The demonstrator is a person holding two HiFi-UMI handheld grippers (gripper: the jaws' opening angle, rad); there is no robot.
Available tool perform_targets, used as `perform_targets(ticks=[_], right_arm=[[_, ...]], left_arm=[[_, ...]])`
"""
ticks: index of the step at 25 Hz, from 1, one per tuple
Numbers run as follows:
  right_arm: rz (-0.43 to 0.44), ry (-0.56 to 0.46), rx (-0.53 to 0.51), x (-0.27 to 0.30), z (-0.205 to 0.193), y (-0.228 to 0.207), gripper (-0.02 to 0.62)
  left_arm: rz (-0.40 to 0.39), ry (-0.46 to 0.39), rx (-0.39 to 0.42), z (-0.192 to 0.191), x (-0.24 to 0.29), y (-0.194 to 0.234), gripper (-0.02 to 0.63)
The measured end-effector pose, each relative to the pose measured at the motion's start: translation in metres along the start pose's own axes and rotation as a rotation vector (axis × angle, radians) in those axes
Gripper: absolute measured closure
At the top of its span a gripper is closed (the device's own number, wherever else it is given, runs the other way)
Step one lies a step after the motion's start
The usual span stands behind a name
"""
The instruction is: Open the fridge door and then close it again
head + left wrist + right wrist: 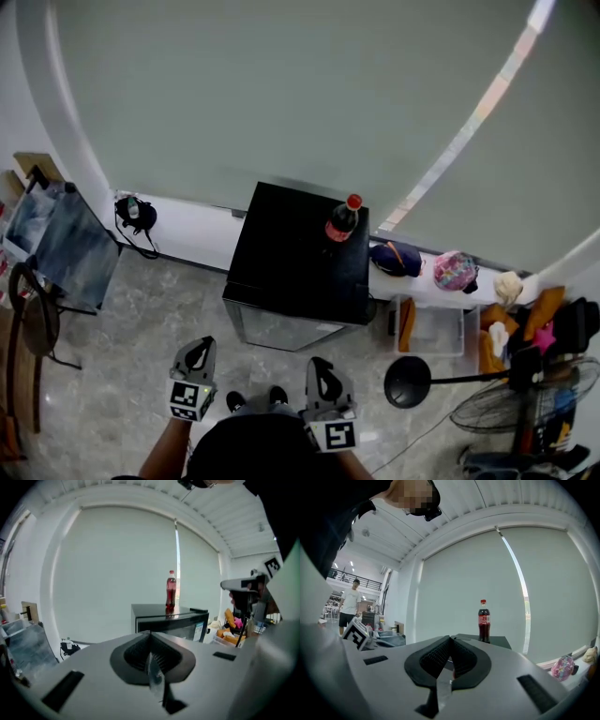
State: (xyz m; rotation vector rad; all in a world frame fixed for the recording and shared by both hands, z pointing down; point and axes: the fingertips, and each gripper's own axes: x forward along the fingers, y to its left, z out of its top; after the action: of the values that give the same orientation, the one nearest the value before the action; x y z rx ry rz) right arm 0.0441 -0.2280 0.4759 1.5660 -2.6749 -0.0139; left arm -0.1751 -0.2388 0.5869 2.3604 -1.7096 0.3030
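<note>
In the head view, the closed fridge [300,272] is seen well apart from the left claw [199,344] and right claw [319,363], a bottle [343,218] of dark drink stood on it. In the left gripper view and then the right gripper view, each claw is shown pressed together, empty. The bottle could be toppled by a jerked door [281,328].

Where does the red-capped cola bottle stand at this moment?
In the head view, the cola bottle stands upright on the black fridge, near its right rear corner, just left of the dark blue bag.
</note>
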Motion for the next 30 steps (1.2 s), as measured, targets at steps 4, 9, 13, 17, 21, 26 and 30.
perform_targets(ticks=[4, 9, 13, 17, 21, 26, 30], right_arm=[[-0.012, -0.009, -0.005, -0.009, 0.000, 0.000, 0.587], [-0.032, -0.018, -0.016, -0.018, -0.002, -0.005, 0.588], [-0.038, -0.008, -0.026, -0.023, -0.001, -0.006, 0.588], [-0.040, -0.013, -0.029, -0.025, -0.001, -0.006, 0.588], [-0.041, -0.033, -0.036, -0.026, 0.002, -0.008, 0.588], [-0.044, -0.044, -0.045, -0.026, 0.005, -0.009, 0.588], [-0.050, -0.041, -0.046, -0.028, 0.005, -0.009, 0.588]], left_arm=[[0.056, -0.108, 0.029, 0.045, -0.049, -0.010, 0.598], [0.111, -0.153, 0.022, 0.055, -0.077, -0.013, 0.598], [0.110, -0.164, 0.018, 0.061, -0.081, -0.019, 0.598], [0.100, -0.166, 0.021, 0.062, -0.080, -0.025, 0.598], [0.091, -0.169, 0.018, 0.063, -0.078, -0.030, 0.598], [0.087, -0.174, 0.027, 0.064, -0.077, -0.033, 0.598], [0.093, -0.170, 0.027, 0.064, -0.078, -0.031, 0.598]])
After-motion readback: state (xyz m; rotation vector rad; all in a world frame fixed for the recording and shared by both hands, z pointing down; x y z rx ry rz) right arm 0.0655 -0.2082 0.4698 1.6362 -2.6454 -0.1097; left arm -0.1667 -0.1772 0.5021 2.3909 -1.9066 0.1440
